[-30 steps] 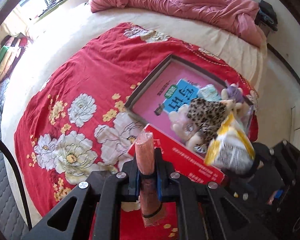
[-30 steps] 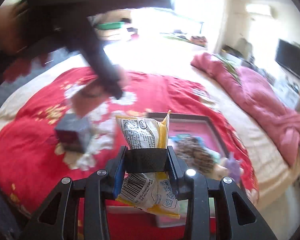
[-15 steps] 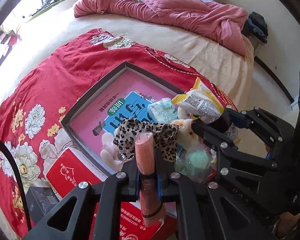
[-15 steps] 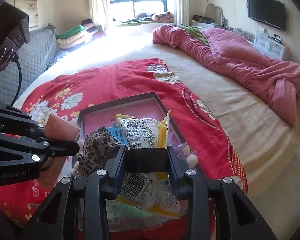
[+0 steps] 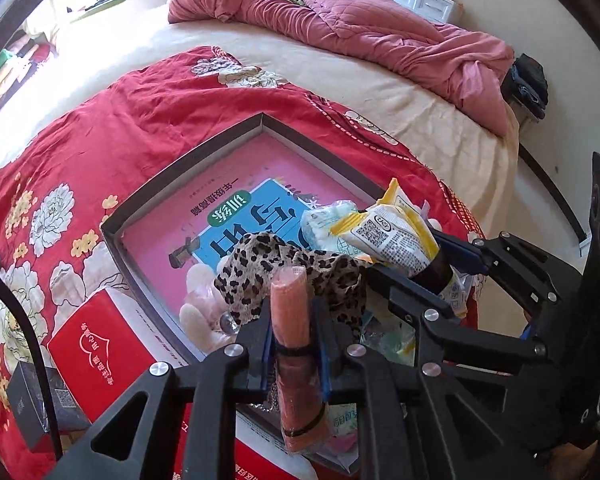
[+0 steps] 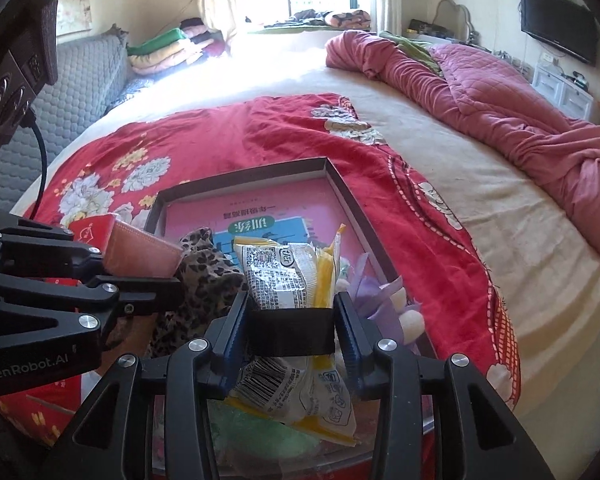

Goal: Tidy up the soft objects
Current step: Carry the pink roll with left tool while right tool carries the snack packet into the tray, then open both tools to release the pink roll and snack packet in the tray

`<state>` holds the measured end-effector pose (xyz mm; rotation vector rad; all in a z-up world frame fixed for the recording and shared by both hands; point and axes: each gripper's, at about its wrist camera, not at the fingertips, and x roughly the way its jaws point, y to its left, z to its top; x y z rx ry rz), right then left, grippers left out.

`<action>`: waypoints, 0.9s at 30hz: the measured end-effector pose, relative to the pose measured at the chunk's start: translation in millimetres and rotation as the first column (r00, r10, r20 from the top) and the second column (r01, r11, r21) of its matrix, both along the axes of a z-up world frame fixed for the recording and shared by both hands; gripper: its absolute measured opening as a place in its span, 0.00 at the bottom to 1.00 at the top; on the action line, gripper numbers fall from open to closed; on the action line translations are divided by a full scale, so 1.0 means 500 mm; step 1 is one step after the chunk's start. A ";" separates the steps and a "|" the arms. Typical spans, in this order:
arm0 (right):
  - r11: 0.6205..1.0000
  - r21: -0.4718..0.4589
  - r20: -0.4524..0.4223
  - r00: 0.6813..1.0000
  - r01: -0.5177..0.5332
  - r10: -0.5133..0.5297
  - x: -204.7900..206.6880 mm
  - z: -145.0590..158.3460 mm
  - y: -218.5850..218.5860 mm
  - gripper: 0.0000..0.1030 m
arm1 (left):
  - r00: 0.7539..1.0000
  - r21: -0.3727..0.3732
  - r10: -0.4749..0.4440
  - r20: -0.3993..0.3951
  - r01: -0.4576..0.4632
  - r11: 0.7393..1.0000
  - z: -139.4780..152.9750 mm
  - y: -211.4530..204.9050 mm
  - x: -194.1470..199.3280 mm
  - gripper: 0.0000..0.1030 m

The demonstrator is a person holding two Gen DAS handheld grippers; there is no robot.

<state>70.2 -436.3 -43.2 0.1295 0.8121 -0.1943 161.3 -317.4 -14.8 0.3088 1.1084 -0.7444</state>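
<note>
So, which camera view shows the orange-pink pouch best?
The left wrist view: the orange-pink pouch stands upright between the opening left gripper jaws, whole length visible. The right wrist view shows only its upper end.

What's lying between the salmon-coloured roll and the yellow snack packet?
In the left wrist view, a leopard-print cloth lies between the salmon roll and the snack packet, inside the box.

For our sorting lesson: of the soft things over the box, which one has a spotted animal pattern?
The leopard-print cloth, draped in the box beside the yellow-and-white snack packet; only it has dark spots on tan.
</note>
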 end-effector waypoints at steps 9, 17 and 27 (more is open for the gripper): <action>0.998 -0.009 0.026 0.998 0.057 -0.057 -0.030 0.024 -0.014 0.57 | 1.000 -0.071 0.013 -0.023 -0.015 0.997 0.002 0.025 0.003 0.49; 0.999 -0.023 0.034 0.998 0.049 -0.049 -0.042 0.037 -0.007 0.70 | 0.999 -0.128 0.037 0.026 -0.033 0.991 0.036 0.055 -0.016 0.61; 0.995 0.003 0.085 0.992 0.097 -0.097 -0.078 0.087 -0.002 0.73 | 0.984 -0.214 0.129 0.120 -0.101 0.972 0.111 0.120 -0.063 0.73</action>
